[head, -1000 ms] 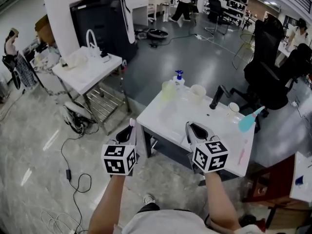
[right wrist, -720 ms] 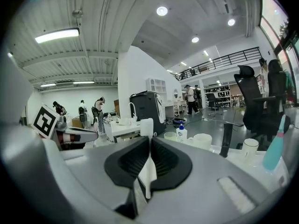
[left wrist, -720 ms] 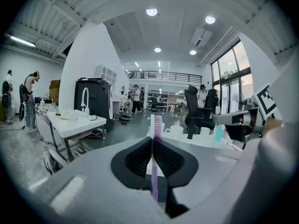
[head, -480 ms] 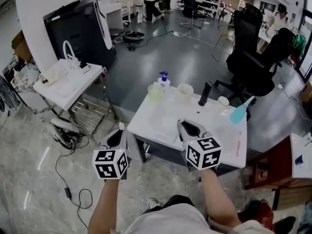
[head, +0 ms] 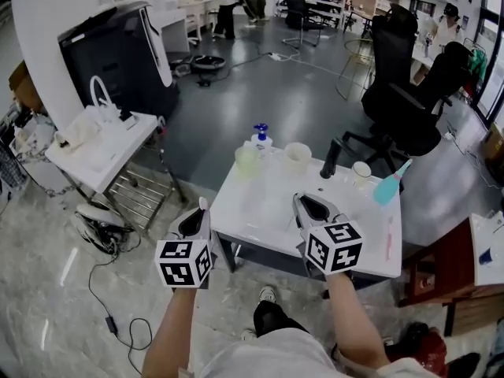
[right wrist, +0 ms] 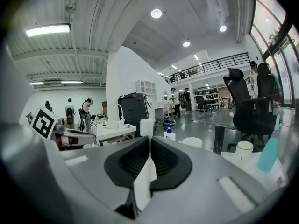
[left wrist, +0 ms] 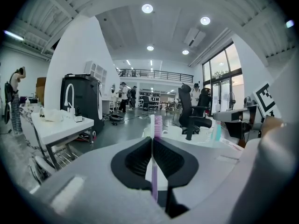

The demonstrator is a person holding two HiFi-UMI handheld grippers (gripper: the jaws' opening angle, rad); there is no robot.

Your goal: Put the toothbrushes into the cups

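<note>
My left gripper (head: 201, 209) (left wrist: 153, 141) is shut on a purple toothbrush (left wrist: 155, 125) that stands upright, bristles on top. It hovers by the left front corner of the white table (head: 260, 215). My right gripper (head: 304, 201) (right wrist: 149, 141) is shut on a white toothbrush (right wrist: 145, 127), also upright, over the table's front part. A pale green cup (head: 246, 162), a cream cup (head: 298, 156) (right wrist: 191, 142) and a small white cup (head: 361, 169) (right wrist: 244, 150) stand along the table's far edge, well ahead of both grippers.
A blue-capped pump bottle (head: 261, 136), a black upright object (head: 331, 157), a teal item (head: 390, 186) and a pink toothbrush (head: 387, 239) lie on the table. A second white table (head: 94, 144) stands left, black office chairs (head: 402, 105) behind, cables (head: 110, 313) on the floor.
Both grippers have come forward to the table with their toothbrushes. The left one now sits by the table's front left corner, and the table looks nearer and more centred.
</note>
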